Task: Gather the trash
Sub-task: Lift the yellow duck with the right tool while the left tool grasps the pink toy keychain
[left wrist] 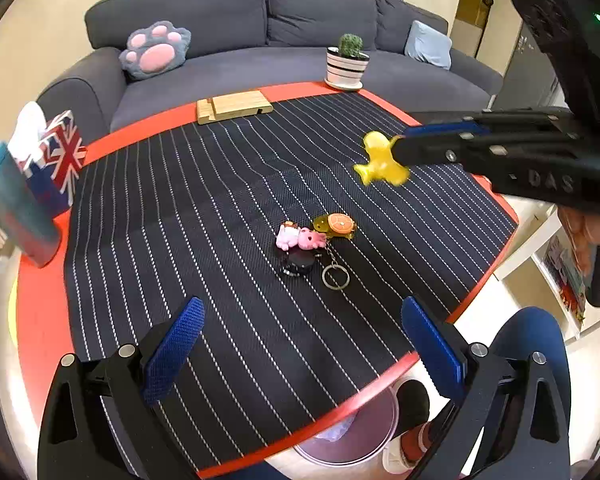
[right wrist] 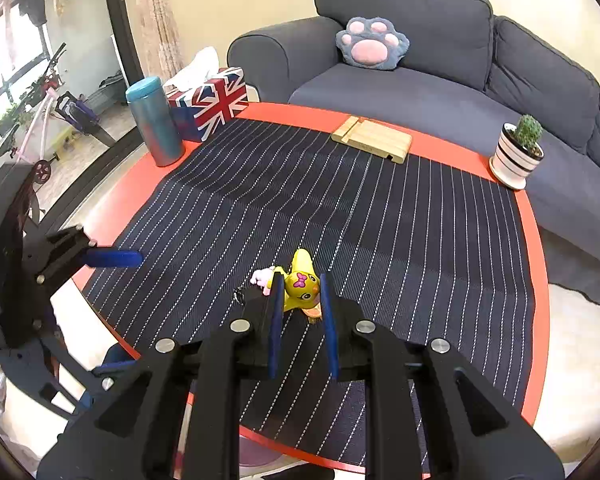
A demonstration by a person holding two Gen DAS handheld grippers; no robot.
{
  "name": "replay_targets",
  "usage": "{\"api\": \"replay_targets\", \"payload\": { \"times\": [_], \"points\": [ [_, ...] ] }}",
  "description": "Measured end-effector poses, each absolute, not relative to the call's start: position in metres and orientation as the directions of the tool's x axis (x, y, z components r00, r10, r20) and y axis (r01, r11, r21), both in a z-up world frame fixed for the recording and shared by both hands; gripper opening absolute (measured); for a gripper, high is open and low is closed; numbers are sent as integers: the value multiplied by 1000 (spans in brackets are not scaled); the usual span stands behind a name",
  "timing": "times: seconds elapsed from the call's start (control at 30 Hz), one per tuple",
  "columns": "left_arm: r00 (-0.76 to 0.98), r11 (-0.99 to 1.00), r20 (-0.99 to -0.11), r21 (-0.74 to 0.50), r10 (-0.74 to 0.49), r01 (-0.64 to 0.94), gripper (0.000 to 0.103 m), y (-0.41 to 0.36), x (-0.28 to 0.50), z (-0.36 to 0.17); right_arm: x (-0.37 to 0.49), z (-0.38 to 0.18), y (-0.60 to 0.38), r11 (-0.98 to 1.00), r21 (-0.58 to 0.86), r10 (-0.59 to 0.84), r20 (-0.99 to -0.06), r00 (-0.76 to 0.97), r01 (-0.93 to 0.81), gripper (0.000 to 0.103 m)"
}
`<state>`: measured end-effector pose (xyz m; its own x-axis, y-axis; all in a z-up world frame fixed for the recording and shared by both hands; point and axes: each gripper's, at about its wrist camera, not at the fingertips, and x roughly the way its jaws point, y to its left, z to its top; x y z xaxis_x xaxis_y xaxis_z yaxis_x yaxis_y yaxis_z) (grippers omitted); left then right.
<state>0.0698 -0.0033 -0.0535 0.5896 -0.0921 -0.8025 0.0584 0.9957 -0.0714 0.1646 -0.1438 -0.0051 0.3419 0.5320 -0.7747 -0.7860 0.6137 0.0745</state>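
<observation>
- Between the right gripper's (right wrist: 302, 300) blue pads, low in the middle of the right wrist frame, sits the yellow toy (right wrist: 300, 286), clamped and lifted clear of the striped mat (right wrist: 380, 220).
- Below it, mid-frame in the left wrist view, a pink toy (left wrist: 300, 238), a turtle keychain (left wrist: 338, 226) and a black disc (left wrist: 296, 264) lie touching one another.
- At the bottom of that frame the left gripper (left wrist: 302, 344) hangs wide apart and empty.
- Under the table's red edge (left wrist: 340, 404), bottom centre, a clear bin (left wrist: 348, 436) shows.
- My judgement: carry the toy over the rim, keep the squeeze steady, centre it above the bin, then release.
</observation>
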Motion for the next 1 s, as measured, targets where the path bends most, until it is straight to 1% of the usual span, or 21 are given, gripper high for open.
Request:
{"api": "replay_targets", "payload": {
  "times": [0.27,0.7,0.9,0.93,0.97,1.0],
  "points": [
    [557,994,-825,-38,-90,104,95,-9,100,-56,167,-19,-151,622,101,527,-787,320,-777,17],
    [479,984,-873,-3,-90,178,95,-15,147,-84,174,-29,-162,634,118,519,-797,308,-764,17],
    [435,982,-894,-28,-108,188,95,-13,160,-99,177,-32,-164,637,120,516,-800,306,-761,17],
    [433,982,-895,-29,-109,188,94,-13,161,-101,177,-32,-164,638,120,515,-801,305,-761,17],
    [432,982,-895,-31,-111,189,89,-13,162,-102,177,-32,-164,638,120,514,-802,305,-760,17],
    [429,981,-896,-33,-113,189,86,-13,163,-104,177,-33,-164,639,121,513,-803,304,-760,17]
  ]
}}
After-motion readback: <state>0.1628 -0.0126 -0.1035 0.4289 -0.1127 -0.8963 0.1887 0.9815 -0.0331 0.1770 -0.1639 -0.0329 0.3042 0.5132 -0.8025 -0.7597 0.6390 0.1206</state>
